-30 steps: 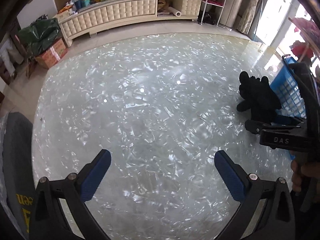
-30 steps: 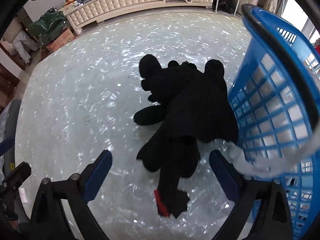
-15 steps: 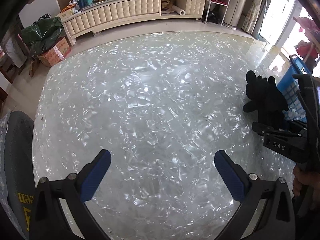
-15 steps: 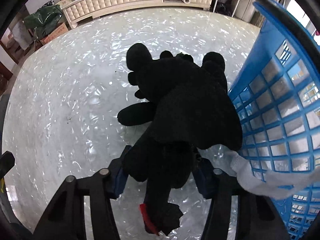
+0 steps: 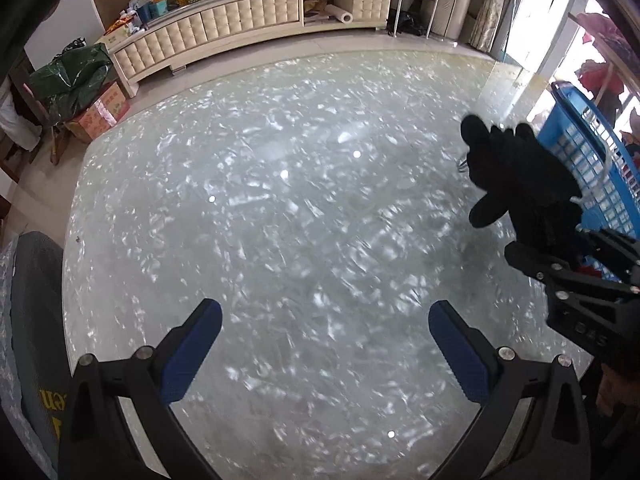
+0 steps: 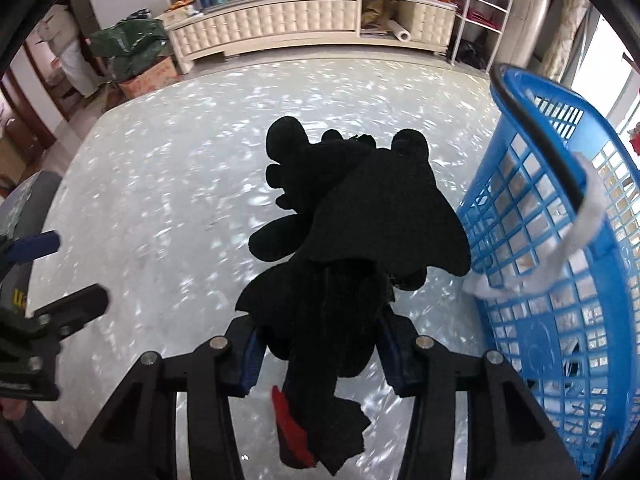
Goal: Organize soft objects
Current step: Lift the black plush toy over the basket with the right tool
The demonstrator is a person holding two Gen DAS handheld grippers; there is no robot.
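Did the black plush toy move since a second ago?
Yes. The black plush toy, clamped in the right hand-held gripper, now reaches higher against the blue basket.

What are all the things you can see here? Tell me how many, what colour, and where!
soft toy: one, black with a red tail tip, gripped in the right tongs beside the basket
basket: one, blue, right of the toy
cloth: one, white, draped over the basket's rim
table: one, pale and shiny, under everything
cabinet: one, cream, along the far wall
cardboard box: one, orange, on the floor at far left
left tongs: one, black with blue pads, open over bare table
right tongs: one, black with blue pads, just closed on the toy
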